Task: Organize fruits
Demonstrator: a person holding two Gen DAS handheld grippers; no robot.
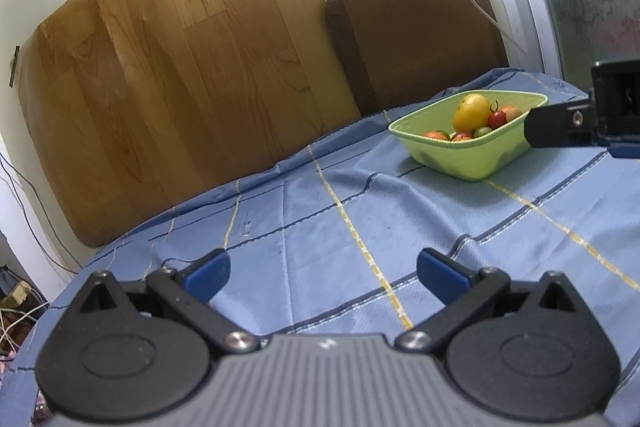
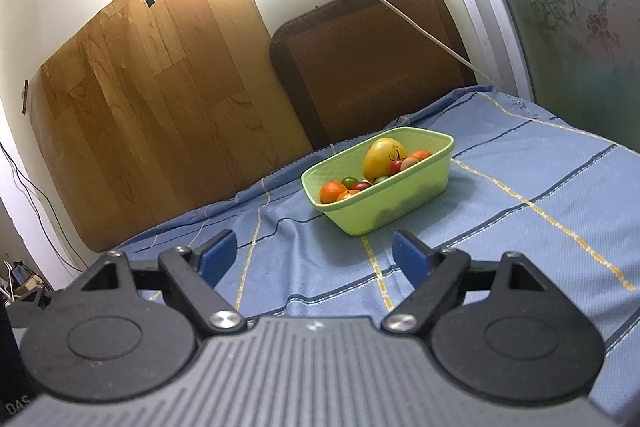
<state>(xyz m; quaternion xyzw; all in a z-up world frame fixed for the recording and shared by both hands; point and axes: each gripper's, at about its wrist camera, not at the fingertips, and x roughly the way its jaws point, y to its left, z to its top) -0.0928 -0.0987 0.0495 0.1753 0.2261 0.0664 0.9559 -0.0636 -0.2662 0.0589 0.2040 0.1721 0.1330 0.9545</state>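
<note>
My left claw (image 1: 323,275) is spread wide, and nothing is between its blue pads (image 1: 208,277). It hangs over the blue cloth (image 1: 320,219) that covers the worktop. My right claw (image 2: 316,257) is spread wide too, and it holds nothing.

The fruits are in a green basket (image 2: 384,205). The basket sits on the cloth, far from my left claw and off to its right. From my right claw it is straight ahead and near, but not touching.

In the basket a big yellow fruit (image 2: 382,159) stands up in the middle. Two oranges (image 2: 333,193) lie at the left end. Small red ones (image 1: 497,118) and green ones (image 2: 349,181) lie around the yellow fruit.

Behind the worktop a wooden board (image 1: 168,75) leans on the wall. A brown cushion (image 2: 372,67) stands to its right.
</note>
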